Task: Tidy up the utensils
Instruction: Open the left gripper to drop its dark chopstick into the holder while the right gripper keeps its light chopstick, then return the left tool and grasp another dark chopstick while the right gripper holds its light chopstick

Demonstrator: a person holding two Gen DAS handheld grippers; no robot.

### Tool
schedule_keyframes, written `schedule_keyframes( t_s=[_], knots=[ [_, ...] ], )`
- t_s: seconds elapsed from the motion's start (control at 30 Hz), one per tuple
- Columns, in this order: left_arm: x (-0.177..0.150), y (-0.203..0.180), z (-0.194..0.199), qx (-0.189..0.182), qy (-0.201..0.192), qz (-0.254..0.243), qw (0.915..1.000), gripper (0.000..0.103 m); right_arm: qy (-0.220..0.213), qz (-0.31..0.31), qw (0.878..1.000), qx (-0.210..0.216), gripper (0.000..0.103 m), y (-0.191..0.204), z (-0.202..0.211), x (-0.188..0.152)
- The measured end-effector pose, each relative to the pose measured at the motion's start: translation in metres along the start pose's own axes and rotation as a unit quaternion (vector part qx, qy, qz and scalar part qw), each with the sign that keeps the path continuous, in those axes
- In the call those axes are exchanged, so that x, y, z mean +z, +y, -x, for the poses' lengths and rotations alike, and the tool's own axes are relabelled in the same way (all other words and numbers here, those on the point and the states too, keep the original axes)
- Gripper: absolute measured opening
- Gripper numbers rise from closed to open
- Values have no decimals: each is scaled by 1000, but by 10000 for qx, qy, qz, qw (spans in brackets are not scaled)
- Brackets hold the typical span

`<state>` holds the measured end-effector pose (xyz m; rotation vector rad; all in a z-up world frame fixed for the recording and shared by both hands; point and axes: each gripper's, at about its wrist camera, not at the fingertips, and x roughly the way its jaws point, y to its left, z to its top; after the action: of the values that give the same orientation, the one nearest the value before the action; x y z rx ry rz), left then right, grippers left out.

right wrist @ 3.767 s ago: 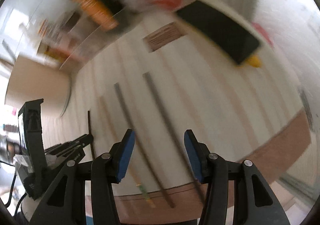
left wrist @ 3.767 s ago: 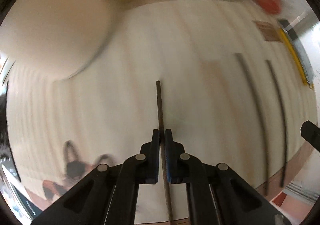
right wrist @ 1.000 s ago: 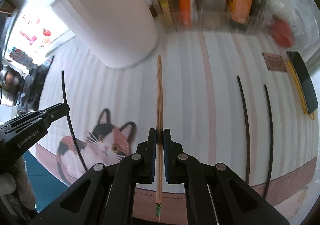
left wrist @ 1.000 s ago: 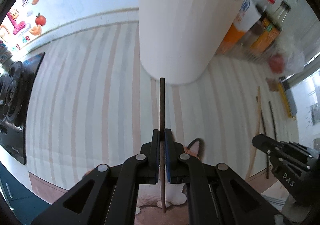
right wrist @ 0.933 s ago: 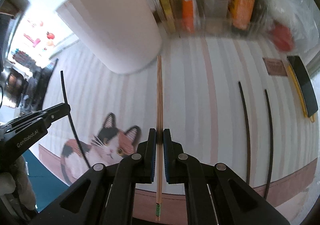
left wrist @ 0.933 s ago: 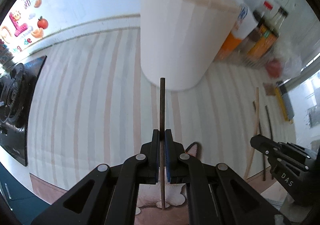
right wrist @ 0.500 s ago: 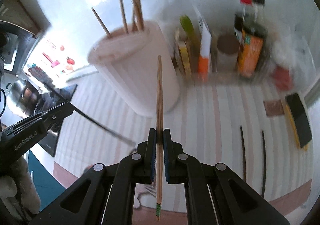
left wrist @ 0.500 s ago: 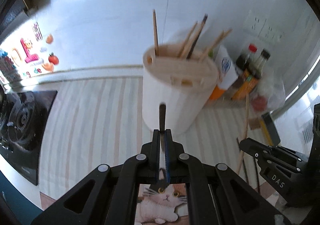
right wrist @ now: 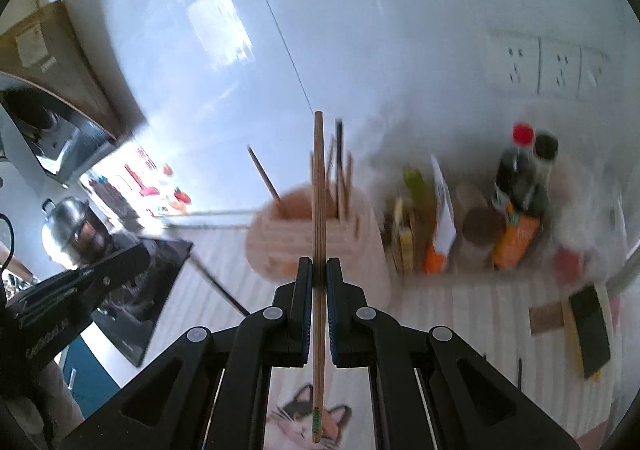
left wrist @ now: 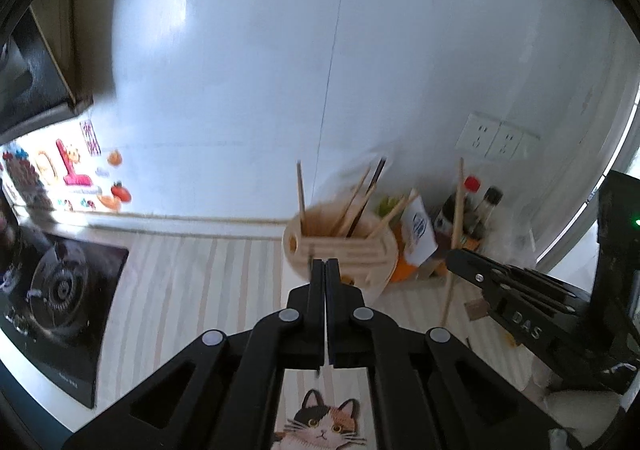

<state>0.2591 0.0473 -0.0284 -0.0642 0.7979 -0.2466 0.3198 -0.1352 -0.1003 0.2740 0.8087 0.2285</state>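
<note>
A pale round utensil holder [left wrist: 342, 256] with several chopsticks standing in it sits on the striped counter; it also shows in the right wrist view [right wrist: 352, 246]. My left gripper [left wrist: 325, 264] is shut on a dark chopstick [right wrist: 218, 284], held above the counter in front of the holder. My right gripper [right wrist: 316, 266] is shut on a light wooden chopstick [right wrist: 319, 209] that points up, level with the holder. The right gripper and its chopstick also show in the left wrist view [left wrist: 454, 250], right of the holder.
Sauce bottles and cartons [right wrist: 516, 205] stand right of the holder against the wall. A black stove [left wrist: 52, 290] lies at the left. A cat-print mat [left wrist: 320, 422] lies below the grippers. A phone [right wrist: 590, 330] and dark chopsticks [right wrist: 520, 372] lie at the right.
Both grippers have risen and tilted up with their chopsticks. The holder now sits lower and smaller in both views, and the wall fills the upper frame.
</note>
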Motion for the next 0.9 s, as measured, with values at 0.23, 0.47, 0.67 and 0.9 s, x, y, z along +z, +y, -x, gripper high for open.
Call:
schedule_keyframes(
  t_s=[0.23, 0.47, 0.67, 0.9],
  knots=[
    [-13, 28, -18, -119, 414, 424, 9982, 5, -48, 27, 10000, 14, 7, 9, 8, 11],
    [-99, 99, -123, -25, 1918, 1998, 9609, 48, 1249, -389, 9902, -486, 7, -33, -30, -73],
    [-144, 99, -208, 100, 2572, 2535, 9325, 48, 2284, -878, 9640, -1039, 7, -80, -84, -150],
    [-171, 63, -262, 847, 2905, 1923, 9335, 48, 2744, -1104, 9411, -1638, 7, -114, -115, -192]
  ],
)
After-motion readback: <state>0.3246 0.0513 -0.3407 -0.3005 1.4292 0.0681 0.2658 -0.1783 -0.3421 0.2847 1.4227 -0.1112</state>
